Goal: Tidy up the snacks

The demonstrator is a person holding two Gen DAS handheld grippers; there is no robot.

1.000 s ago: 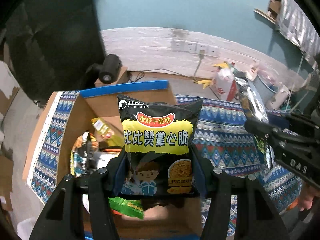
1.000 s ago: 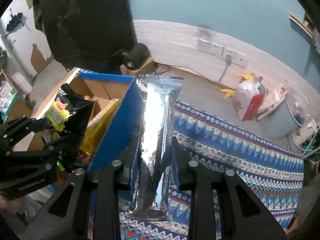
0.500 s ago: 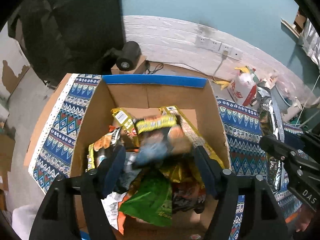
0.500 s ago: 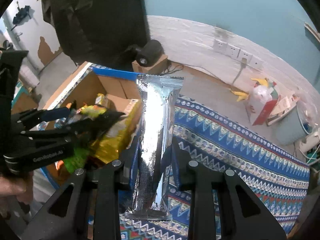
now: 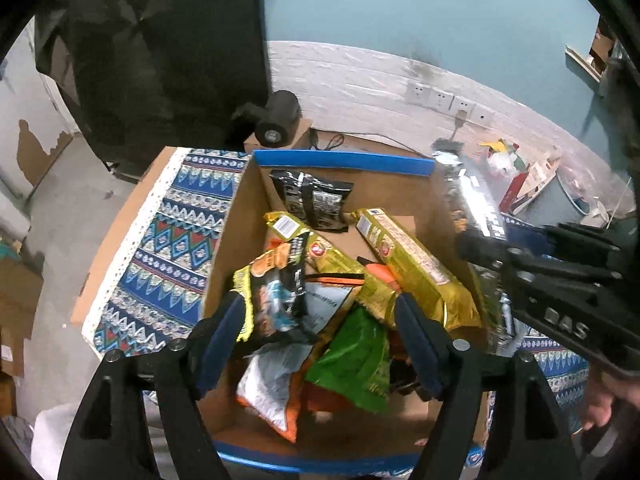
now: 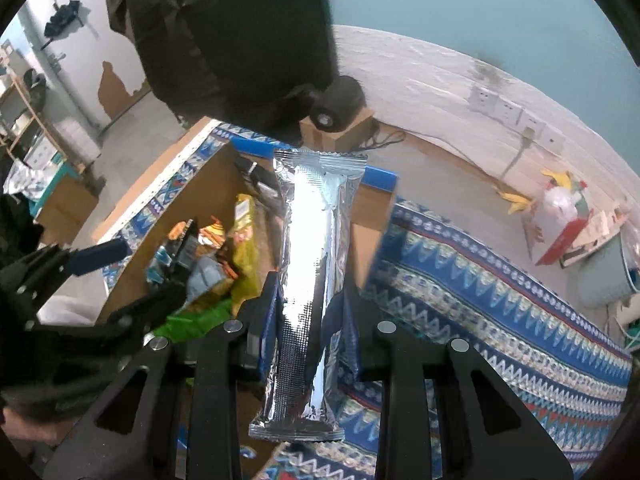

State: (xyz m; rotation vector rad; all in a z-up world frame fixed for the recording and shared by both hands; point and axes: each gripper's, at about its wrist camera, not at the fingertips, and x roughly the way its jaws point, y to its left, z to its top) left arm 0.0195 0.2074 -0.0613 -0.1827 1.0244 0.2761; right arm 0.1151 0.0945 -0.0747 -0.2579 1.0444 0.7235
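A cardboard box point(image 5: 344, 160) with a blue taped rim holds several snack bags: green point(image 5: 352, 364), yellow point(image 5: 416, 268) and, at its far end, a black bag point(image 5: 312, 200) lying back side up. My left gripper point(image 5: 320, 312) hangs over the box, its jaws opening, with nothing between them. My right gripper point(image 6: 310, 292) is shut on a long silver foil packet point(image 6: 316, 280) that stands upright. It hovers at the box's right wall point(image 6: 368, 240). In the right wrist view the left gripper point(image 6: 148, 276) shows at lower left.
The box rests on a blue patterned cloth point(image 6: 480, 300) over a wooden floor. A black roll point(image 5: 276, 120) sits on a small carton behind the box. Wall sockets point(image 5: 440, 98), a red-white bag point(image 6: 560, 216) and a bucket point(image 6: 608, 276) lie to the right.
The left gripper let go of the black and yellow noodle bag, which dropped into the box; its jaws spread wider. The right gripper carried the silver packet closer to the box.
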